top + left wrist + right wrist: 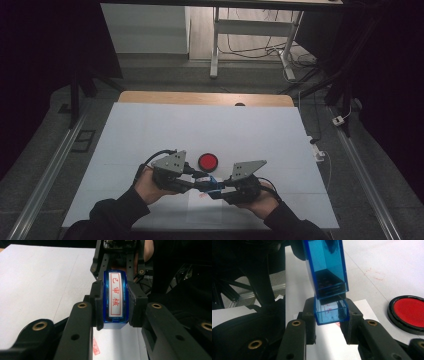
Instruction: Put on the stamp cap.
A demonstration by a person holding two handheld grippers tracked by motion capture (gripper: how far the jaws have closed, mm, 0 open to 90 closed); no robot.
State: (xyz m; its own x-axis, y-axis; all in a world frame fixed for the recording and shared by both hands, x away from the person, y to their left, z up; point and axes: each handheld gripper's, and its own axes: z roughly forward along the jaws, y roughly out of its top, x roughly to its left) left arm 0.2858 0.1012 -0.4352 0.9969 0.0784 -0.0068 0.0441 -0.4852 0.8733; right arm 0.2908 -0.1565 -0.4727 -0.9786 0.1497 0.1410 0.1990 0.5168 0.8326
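My left gripper (pixel 113 306) is clamped on a blue transparent stamp (pixel 115 297), its jaws pressing the stamp's two long sides, and the white label with red characters faces my camera. In the right gripper view, my right gripper (pixel 332 320) closes on the small clear blue cap (pixel 332 311) at the stamp's lower end, the jaws touching its sides, while the stamp's body (pixel 325 265) rises away above it. From the high view, both grippers meet near the front middle of the desk (pixel 150 130), left gripper (pixel 197 184) and right gripper (pixel 222 186) pointing at each other with the blue stamp (pixel 213 183) held between them, just above the white sheet. A red stamped mark (pixel 96 347) lies on the paper directly under the stamp. A round red ink pad (pixel 208 161) in a black rim sits just beyond the grippers, apart from both.
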